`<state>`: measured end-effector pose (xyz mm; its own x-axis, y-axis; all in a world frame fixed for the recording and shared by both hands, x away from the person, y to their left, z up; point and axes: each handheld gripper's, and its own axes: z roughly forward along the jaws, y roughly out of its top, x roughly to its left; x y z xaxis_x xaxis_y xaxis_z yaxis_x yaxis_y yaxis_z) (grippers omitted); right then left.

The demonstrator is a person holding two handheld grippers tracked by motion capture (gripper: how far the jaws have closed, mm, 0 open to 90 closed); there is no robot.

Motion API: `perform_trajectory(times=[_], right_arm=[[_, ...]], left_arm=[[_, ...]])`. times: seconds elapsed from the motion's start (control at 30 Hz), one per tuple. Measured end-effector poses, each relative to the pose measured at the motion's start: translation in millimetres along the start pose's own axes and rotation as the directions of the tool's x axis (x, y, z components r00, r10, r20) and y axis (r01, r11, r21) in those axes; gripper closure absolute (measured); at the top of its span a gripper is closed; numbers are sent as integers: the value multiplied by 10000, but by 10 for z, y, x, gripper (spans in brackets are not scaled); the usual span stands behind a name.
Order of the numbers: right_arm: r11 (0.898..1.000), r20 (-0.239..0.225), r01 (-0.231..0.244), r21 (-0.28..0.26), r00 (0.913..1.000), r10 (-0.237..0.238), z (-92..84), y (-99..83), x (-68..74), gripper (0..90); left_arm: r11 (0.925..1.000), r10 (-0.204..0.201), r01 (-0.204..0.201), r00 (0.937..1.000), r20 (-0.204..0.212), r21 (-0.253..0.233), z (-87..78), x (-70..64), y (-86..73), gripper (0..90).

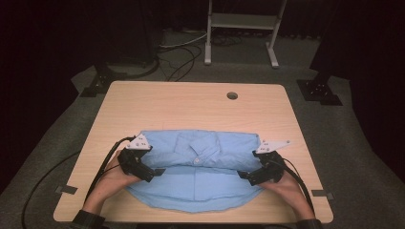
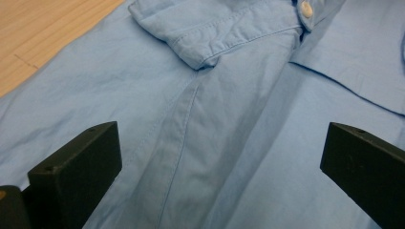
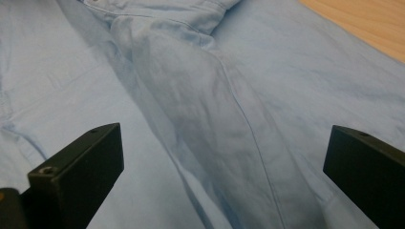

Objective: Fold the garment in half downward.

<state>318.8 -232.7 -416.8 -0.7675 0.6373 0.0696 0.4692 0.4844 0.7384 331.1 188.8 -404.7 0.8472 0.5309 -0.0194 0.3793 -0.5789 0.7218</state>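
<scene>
Shirt: light-blue button shirt (image 1: 200,164), folded, collar up, on wooden surface (image 1: 191,102).
Left gripper (image 1: 155,172): fingers wide apart, gripping nothing.
Right gripper (image 1: 244,176): likewise, seemingly just above cloth.

Beyond the far edge of the wooden surface (image 1: 157,105), with a round cable hole (image 1: 232,95) near that edge, a white metal stand (image 1: 241,28) and loose cables (image 1: 179,55) rest on grey carpet (image 1: 334,138).
</scene>
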Motion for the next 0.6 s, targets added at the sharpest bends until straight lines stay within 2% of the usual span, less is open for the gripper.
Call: perform_trajectory(times=[0.23, 0.27, 0.33, 0.43, 0.5, 0.6], right_arm=[[9994, -249, 251, -245, 9994, -257, 120, 206, 46, 0], [9994, -371, 259, -222, 9990, -267, 145, 229, 45, 0], [9993, -283, 360, -27, 9989, -361, 203, 279, 66, 0], [9986, -390, 512, 126, 9980, -507, 280, 351, 99, 0], [9988, -650, 496, 50, 9967, -492, 322, 385, 106, 0], [9983, -781, 538, 218, 9956, -520, 388, 443, 121, 0]], left_arm=[[9999, 109, -109, 9996, 250, 1, 83, 29, 136, 0], [9999, 146, -146, 9996, 261, -31, 94, 30, 152, 0], [9999, 128, -123, 9992, 378, -111, 116, 31, 181, 0], [9996, 264, -266, 9987, 428, 54, 153, 29, 228, 0], [9996, 266, -268, 9984, 497, 42, 178, 30, 259, 0], [9995, 301, -306, 9973, 663, 70, 223, 44, 294, 0]])
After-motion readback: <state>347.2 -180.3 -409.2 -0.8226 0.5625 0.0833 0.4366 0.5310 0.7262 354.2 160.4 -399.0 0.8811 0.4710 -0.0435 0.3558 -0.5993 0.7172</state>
